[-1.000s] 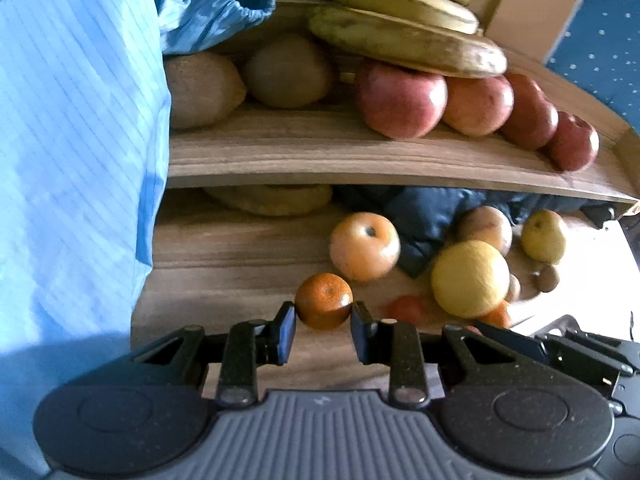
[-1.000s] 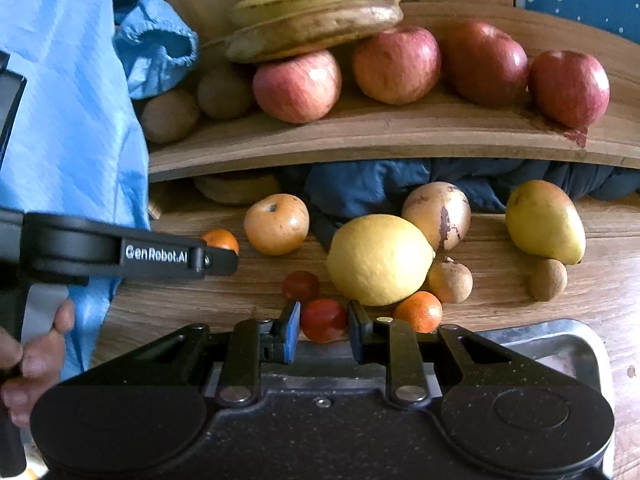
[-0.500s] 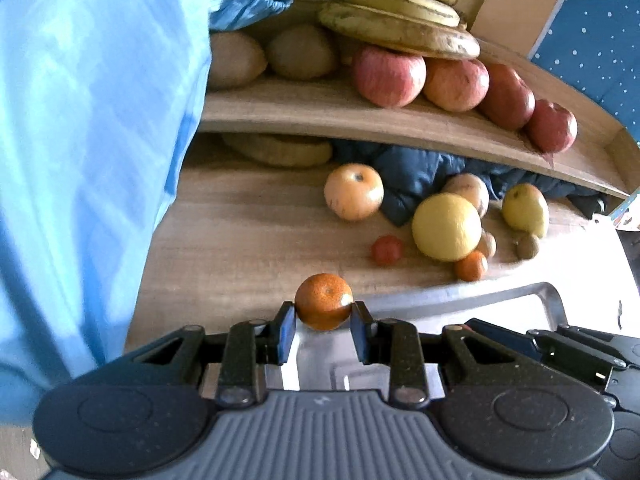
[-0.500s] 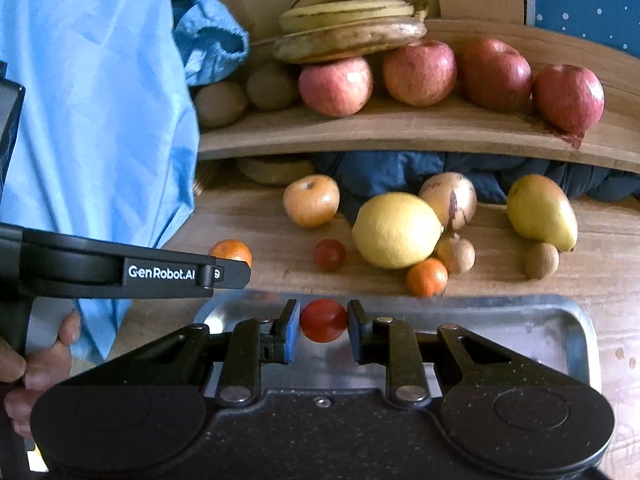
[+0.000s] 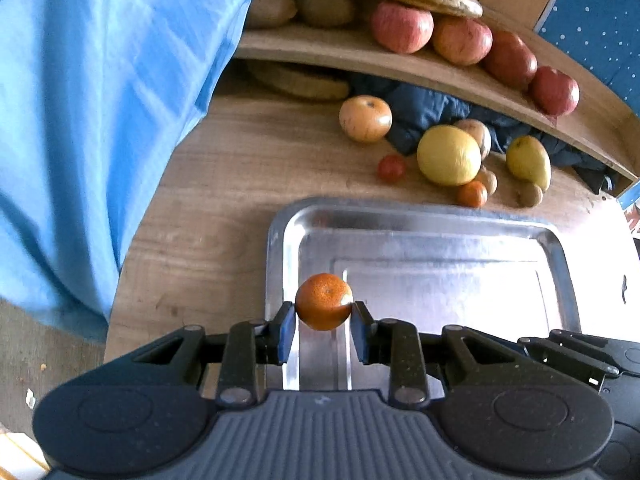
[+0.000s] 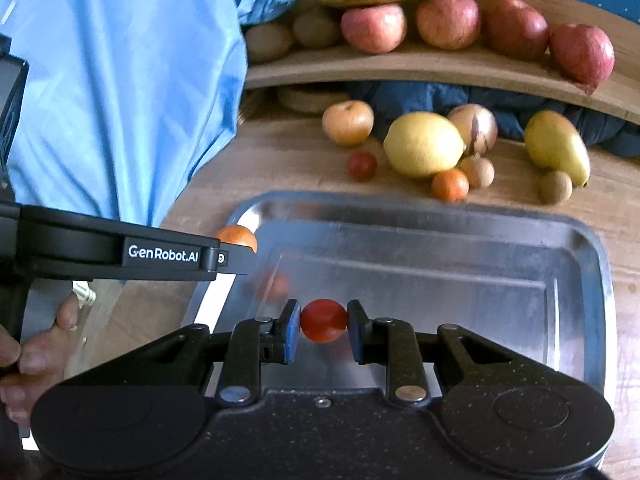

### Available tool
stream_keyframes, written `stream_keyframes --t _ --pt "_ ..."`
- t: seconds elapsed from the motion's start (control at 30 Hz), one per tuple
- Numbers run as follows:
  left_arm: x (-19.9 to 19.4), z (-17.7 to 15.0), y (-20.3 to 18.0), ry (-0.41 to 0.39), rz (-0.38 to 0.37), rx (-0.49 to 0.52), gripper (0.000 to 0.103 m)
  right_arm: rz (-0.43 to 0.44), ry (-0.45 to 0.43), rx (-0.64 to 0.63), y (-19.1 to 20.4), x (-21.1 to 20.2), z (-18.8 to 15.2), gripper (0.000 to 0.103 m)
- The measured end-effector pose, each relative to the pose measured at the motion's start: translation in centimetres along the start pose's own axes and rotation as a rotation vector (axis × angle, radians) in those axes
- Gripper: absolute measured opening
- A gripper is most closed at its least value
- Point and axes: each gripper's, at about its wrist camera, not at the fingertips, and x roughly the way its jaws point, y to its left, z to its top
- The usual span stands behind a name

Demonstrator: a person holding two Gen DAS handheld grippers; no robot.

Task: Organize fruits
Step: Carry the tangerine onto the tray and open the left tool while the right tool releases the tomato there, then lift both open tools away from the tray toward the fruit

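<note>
The left gripper (image 5: pixel 324 316) clamped a mandarin (image 5: pixel 324 301) above the metal tray's (image 5: pixel 556 240) left edge; the right gripper (image 6: pixel 323 326) clamped a cherry tomato (image 6: pixel 323 320) over the tray's middle.

Steel-grey tray (image 5: pixel 556 240); beyond it, yellow lemon (image 5: pixel 449 155), red tomato (image 5: pixel 392 168). Orange mandarin (image 5: pixel 324 306) over tray. Blue faintly striped cloth (image 5: pixel 100 100) beside tray.

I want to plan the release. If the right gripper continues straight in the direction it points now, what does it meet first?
Most likely the bare floor of the metal tray. The right gripper, shut on the small tomato, points down at it, and nothing else shows in that line. How far above the tray it is remains unclear.
</note>
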Motion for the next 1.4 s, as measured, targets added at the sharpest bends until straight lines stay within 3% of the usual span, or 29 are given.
stream_keyframes --t 0.5,1.07,1.33,1.4 --pt "-1.1 -3.9 -0.4 0.014 0.013 -0.037 0.033 0.026 0.049 -0.061 0.6 -0.9 -3.3 0.027" --pt "-1.9 -5.7 -0.7 0.015 0.036 -0.039 0.034 0.014 0.06 -0.082 0.7 -1.4 -5.0 0.03" --pt "-2.9 -6.3 -1.1 -0.004 0.05 -0.032 0.058 0.005 0.033 -0.074 0.2 -2.8 -5.6 0.046" --pt "-3.5 -6.6 -1.0 -0.011 0.057 -0.034 0.065 0.003 0.023 -0.073 0.0 -3.3 -5.7 0.054"
